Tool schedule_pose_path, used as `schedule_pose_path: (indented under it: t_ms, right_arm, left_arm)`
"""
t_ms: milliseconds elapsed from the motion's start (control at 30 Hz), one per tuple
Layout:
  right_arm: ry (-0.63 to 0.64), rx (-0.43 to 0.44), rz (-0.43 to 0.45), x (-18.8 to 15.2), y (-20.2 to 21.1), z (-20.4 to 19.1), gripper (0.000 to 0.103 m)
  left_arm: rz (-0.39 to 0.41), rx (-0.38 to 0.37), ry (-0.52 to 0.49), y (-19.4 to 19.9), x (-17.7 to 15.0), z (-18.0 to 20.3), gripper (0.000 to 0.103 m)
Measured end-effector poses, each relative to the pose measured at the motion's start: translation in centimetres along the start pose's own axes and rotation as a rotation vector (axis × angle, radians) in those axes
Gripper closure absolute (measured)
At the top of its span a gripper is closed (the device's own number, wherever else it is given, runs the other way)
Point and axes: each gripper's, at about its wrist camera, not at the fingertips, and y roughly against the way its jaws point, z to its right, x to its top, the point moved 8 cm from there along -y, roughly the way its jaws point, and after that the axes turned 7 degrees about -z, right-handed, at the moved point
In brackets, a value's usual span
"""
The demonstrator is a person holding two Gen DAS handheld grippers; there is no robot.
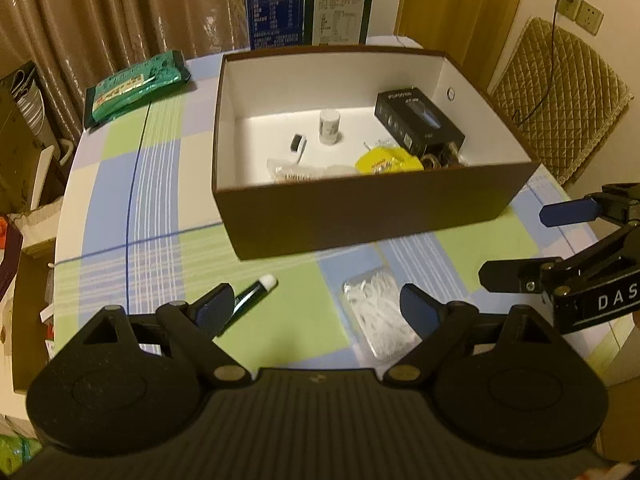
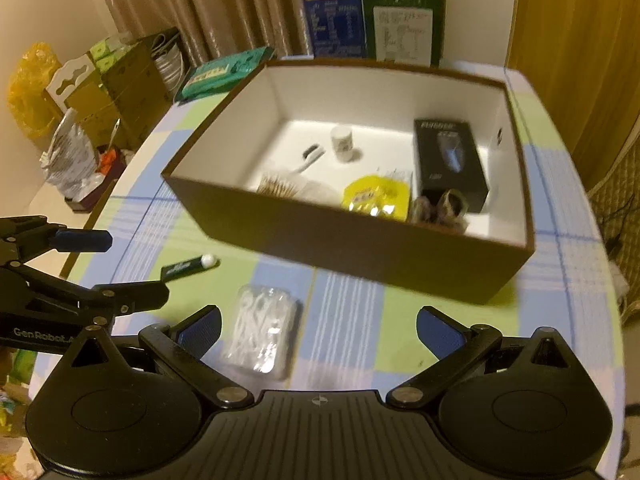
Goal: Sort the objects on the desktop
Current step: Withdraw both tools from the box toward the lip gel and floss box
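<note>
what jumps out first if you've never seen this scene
A big brown box fills the middle of the checked tablecloth, already holding a black carton and a yellow packet. In front of it lie a tube and a floss pack, with both open grippers nearby.

One brown box (image 1: pixel 360 216), one tube (image 1: pixel 250 298), one floss-pick packet (image 1: pixel 376 320), two cartons (image 1: pixel 276 4).

Warm, dim light filled the room. Brown curtains (image 1: pixel 100 12) hung behind the tabletop (image 1: pixel 160 208), which wore a checked blue, green and white cloth. A quilted chair back (image 1: pixel 560 92) stood below wall sockets (image 1: pixel 580 10); cardboard boxes (image 2: pixel 128 84) crowded the floor.
</note>
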Motion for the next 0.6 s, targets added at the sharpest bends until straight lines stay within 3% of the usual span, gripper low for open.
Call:
schedule_pose_path:
  t_ms: [600]
  right_arm:
    - [-0.028,0.014,-0.088,-3.3,-2.9,-1.2,0.002]
  left_arm:
    - [-0.081,0.022,0.039,-1.9,-4.6,-1.3,0.016]
